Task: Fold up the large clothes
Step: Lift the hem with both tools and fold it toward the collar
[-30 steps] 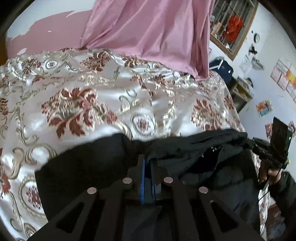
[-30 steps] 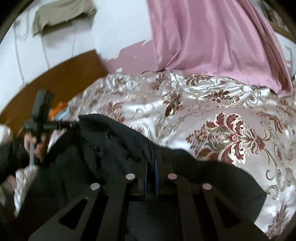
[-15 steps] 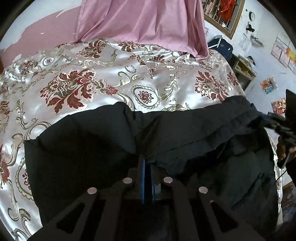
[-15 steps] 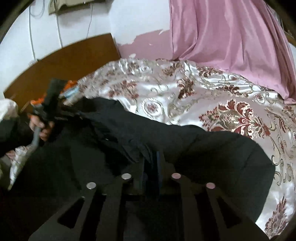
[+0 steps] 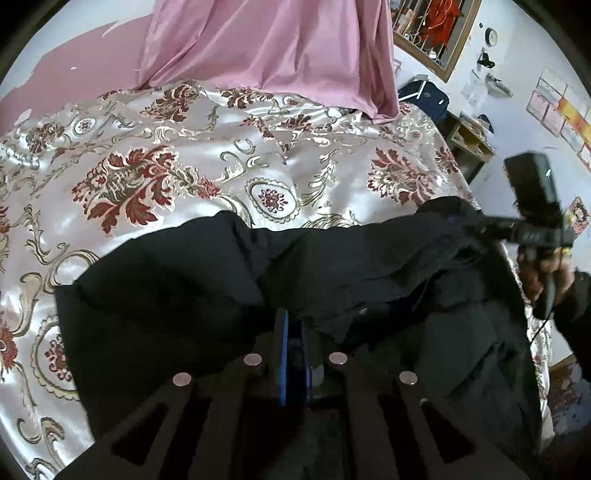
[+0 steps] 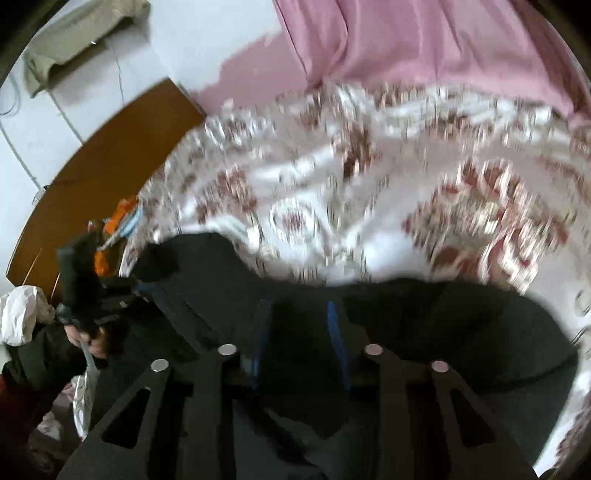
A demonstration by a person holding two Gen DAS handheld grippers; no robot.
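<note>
Bed: covered by a glossy white bedspread (image 5: 229, 155) with a red and gold floral pattern; it fills the middle of both frames. Pink curtain (image 5: 266, 48): hangs at top centre, lower edge resting on the bedspread. Wooden headboard (image 6: 99, 162): left of the right wrist frame, against a white wall. Olive cloth (image 6: 77, 33): upper left corner, on that wall. Barred window (image 5: 432, 29): upper right of the left wrist frame. Dark blue bag (image 5: 424, 96): below the window. Wall pictures (image 5: 561, 110): far right edge.
</note>
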